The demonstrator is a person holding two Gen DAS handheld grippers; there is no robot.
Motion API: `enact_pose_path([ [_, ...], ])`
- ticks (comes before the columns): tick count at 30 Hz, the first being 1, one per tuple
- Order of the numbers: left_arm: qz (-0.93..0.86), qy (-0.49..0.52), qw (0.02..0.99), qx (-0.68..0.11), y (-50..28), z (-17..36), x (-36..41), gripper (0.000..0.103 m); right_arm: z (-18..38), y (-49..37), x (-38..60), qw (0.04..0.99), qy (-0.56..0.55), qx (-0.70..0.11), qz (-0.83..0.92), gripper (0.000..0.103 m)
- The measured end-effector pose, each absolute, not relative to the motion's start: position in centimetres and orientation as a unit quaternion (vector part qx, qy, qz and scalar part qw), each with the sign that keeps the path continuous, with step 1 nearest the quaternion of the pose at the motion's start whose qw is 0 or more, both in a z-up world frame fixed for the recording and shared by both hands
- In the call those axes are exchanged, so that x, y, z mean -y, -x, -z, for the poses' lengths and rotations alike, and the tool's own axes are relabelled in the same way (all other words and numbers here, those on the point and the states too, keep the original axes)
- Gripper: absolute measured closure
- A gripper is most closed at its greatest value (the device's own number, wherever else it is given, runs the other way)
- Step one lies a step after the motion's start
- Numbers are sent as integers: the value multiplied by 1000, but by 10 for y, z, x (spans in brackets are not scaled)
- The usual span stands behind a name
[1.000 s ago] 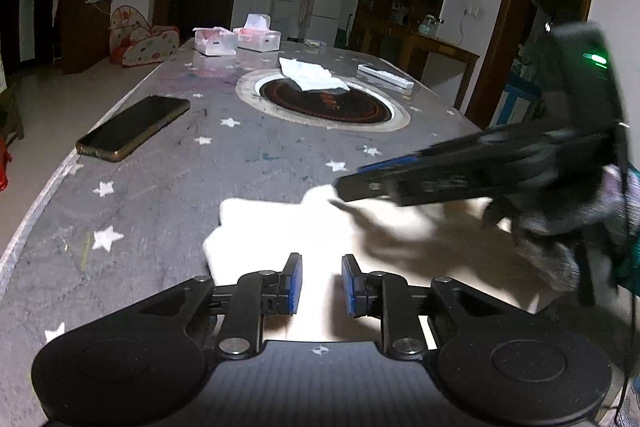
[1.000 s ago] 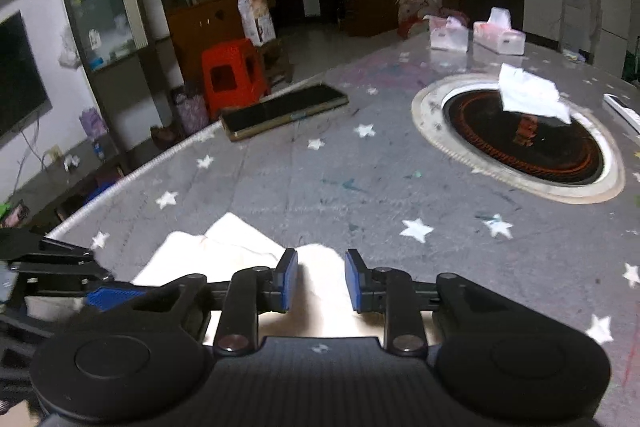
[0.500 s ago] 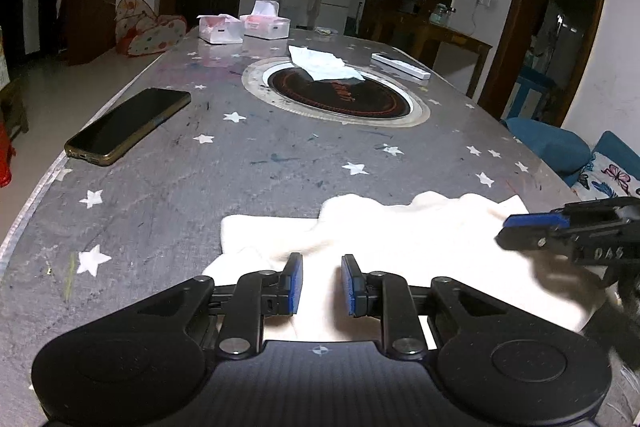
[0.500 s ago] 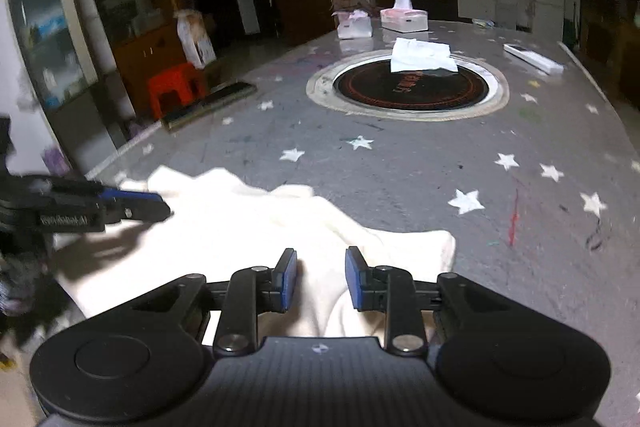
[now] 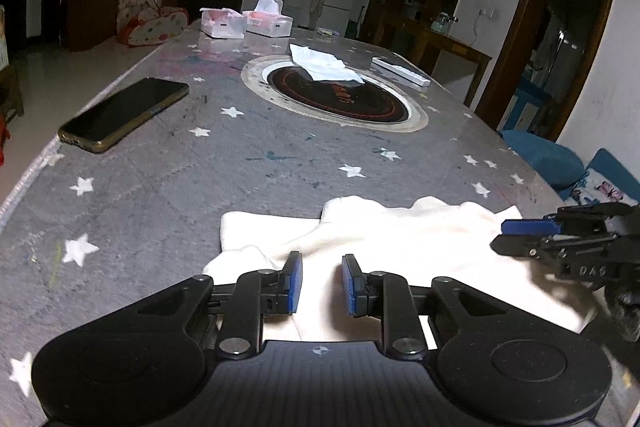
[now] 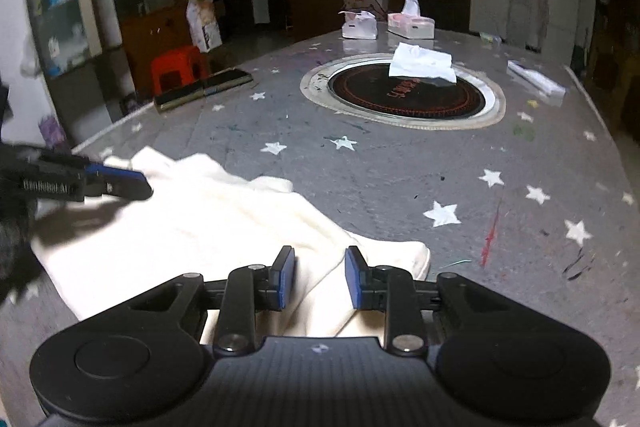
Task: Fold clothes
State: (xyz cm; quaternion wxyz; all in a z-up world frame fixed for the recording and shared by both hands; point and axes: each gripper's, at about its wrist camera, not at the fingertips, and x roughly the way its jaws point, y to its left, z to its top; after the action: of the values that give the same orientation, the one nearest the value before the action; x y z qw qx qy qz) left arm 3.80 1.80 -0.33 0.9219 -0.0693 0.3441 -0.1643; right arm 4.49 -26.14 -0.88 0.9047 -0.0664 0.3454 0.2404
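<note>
garment: cream-white soft knit garment [image 5: 400, 247], lying flat at the near edge of the grey star-printed surface [image 5: 248, 163], partly folded, layers stacked at both near corners
left tongs [image 5: 321, 283]: we hold them low over the garment's left near part; jaws stand a narrow gap apart, cloth shows in the gap, but we see no pad pressing on it. No grip as far as we can tell
right tongs [image 6: 320, 277]: same narrow gap, over a raised fold ridge [image 6: 332, 267] on the right near corner; the ridge runs up between the jaws, pads look clear of it. Not clamped, we judge
tongs vs each other: well apart, one at each end of the garment; each shows at the side of the other's view
handling: light, limp, no stiffness. It will sag and drag if lifted from one point. Knit face looks grippy on the pads, not slippery; nothing fragile
where to grab: we'd pinch the doubled edge at each near corner, both layers together, so the under layer doesn't slip out
risk: catching the top layer only undoes the fold
clutter: dark smartphone [image 5: 124, 113], round black inset hotplate [image 5: 338, 99] with a crumpled white tissue [image 5: 324, 63] on it. All well away from the garment
</note>
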Motion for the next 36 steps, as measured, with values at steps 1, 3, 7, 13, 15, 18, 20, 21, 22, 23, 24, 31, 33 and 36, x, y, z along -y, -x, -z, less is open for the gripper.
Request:
enact_pose_path([
  [1,167,70,921,-344,-37,3,-16,79,9,-44,262,905,69,-345,-239,77],
  [3,177,71,919,-345,-34,4,-12,79,8,-39,268,905,74,-345,-237,77],
  [7,205,72,912,-348,-23,4,3,79,6,-26,282,905,87,-345,-231,77],
  [13,224,16,914,-337,-2,-4,36,79,-4,4,298,912,102,-339,-205,76],
  [15,232,4,917,-325,4,-12,47,79,-14,16,294,917,97,-324,-209,76],
  [18,261,16,911,-320,5,-20,62,79,-20,28,283,919,84,-310,-230,76],
  [20,280,25,902,-328,2,-19,73,79,-19,35,270,915,82,-306,-250,76],
  [21,281,26,899,-335,-1,-16,77,79,-17,37,266,913,84,-306,-256,76],
  [22,283,28,896,-342,-5,-12,81,79,-15,39,263,912,86,-306,-260,76],
  [23,284,30,892,-350,-9,-9,85,80,-12,42,260,910,87,-308,-265,76],
  [24,281,32,890,-357,-12,-5,86,83,-9,45,257,908,87,-310,-269,76],
  [31,272,14,893,-357,-11,-1,94,84,6,84,253,910,133,-291,-265,76],
  [33,271,18,894,-357,-12,0,93,84,7,94,258,914,134,-283,-259,76],
  [36,270,18,894,-357,-14,1,94,83,9,107,267,919,127,-271,-255,76],
])
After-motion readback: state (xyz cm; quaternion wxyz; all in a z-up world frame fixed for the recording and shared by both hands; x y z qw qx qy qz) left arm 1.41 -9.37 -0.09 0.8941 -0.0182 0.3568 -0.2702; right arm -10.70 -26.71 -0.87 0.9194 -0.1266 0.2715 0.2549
